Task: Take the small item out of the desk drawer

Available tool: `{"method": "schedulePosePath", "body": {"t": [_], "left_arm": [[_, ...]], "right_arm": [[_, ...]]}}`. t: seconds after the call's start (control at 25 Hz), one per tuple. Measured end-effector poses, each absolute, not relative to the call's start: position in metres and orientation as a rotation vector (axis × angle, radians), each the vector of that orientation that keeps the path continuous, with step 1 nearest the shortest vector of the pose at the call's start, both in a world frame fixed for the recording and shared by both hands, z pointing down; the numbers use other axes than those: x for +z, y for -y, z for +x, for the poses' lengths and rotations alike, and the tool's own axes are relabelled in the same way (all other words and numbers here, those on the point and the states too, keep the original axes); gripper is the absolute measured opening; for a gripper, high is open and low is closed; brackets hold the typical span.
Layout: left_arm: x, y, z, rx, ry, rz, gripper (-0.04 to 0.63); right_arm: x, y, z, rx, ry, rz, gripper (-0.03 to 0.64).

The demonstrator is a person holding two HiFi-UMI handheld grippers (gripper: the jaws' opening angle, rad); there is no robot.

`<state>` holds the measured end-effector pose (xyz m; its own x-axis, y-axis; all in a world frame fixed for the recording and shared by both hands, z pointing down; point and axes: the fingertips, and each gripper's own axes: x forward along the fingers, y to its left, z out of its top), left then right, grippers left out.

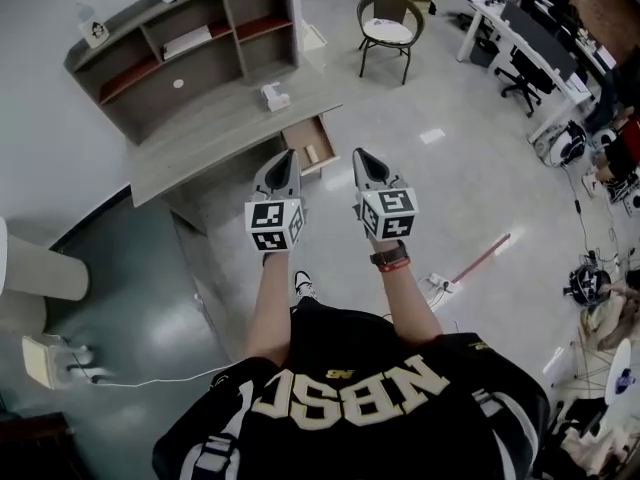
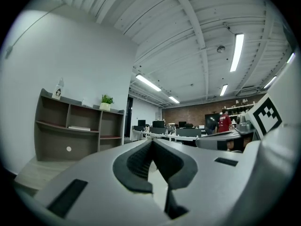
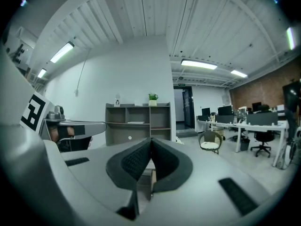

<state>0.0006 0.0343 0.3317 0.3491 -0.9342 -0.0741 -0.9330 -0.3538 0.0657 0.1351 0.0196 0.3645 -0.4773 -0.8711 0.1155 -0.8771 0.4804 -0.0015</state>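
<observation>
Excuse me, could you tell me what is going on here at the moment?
A person stands a little back from the desk, holding a two-jaw gripper in each hand. The left gripper and the right gripper are both shut and empty, held up side by side and pointed toward the desk. The desk drawer is pulled open, and neither gripper has reached it yet.

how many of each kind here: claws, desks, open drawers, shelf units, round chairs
claws: 2, left claw and right claw, both shut and empty
desk: 1
open drawer: 1
shelf unit: 1
round chair: 1
total: 6
</observation>
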Motion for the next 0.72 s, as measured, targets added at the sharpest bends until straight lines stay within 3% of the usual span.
{"method": "schedulePosePath", "body": {"t": [0.72], "left_arm": [[0.355, 0.112, -0.094, -0.125, 1.754, 2.564, 0.006]], "right_arm": [[0.391, 0.125, 0.018, 0.132, 2.645, 1.462, 0.008]]}}
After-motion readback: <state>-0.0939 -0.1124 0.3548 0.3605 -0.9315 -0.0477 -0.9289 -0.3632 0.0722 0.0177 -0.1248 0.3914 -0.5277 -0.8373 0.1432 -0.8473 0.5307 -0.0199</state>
